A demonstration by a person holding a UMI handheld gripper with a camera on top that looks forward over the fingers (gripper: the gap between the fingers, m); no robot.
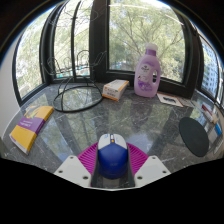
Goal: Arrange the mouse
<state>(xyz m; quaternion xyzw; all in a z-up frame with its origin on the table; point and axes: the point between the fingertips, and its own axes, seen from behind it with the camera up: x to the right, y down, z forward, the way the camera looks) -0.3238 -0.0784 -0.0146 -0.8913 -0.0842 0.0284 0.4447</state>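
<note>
Gripper (112, 170) with both pink pads (90, 158) clamped on a blue-and-white mouse (112, 153) above the marble table (150, 125)

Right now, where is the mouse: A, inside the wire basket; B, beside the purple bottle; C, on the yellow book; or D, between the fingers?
D: the mouse sits on the table between the fingers, far from the purple bottle.

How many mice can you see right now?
1. The mouse, blue and white, sits between the gripper fingers on the table, pads close at both sides. Others could be hidden behind the purple bottle or box.
</note>
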